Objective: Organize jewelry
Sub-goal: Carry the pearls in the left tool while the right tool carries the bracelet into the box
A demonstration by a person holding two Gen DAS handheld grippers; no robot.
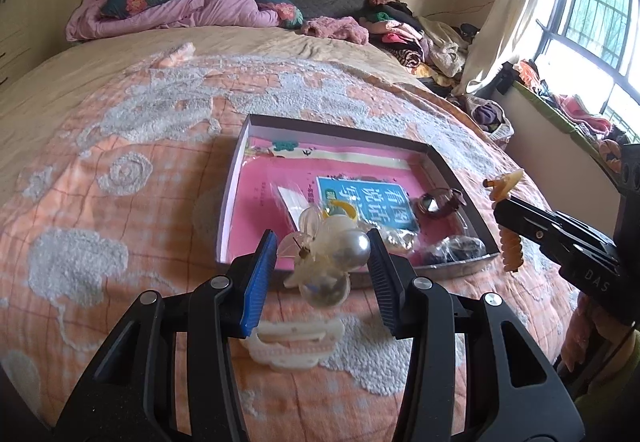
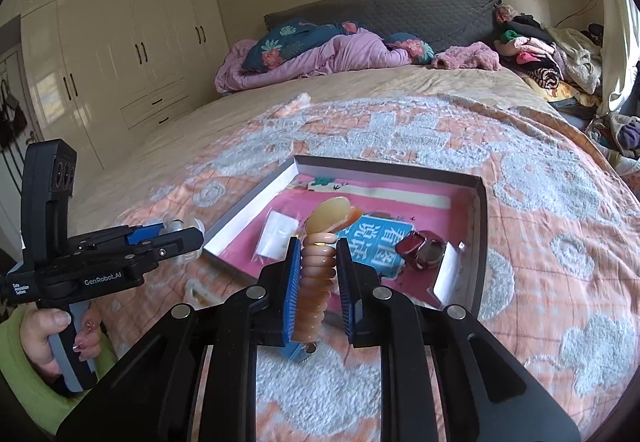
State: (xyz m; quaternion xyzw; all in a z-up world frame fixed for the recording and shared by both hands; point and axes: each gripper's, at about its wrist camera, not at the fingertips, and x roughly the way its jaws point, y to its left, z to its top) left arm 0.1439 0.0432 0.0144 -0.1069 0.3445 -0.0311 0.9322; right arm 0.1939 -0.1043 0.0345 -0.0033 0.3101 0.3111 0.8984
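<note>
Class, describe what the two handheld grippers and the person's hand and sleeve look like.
Both the left gripper and right gripper are matte black with silver pivot screws and blue ribbed fingers. The left body reads "GenRobot.AI". The hand has polished nails and a lime-green sleeve.

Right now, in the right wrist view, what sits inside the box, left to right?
White packet → spiral hair tie held by the right gripper → blue booklet → dark red hair clip → clear packet.
</note>
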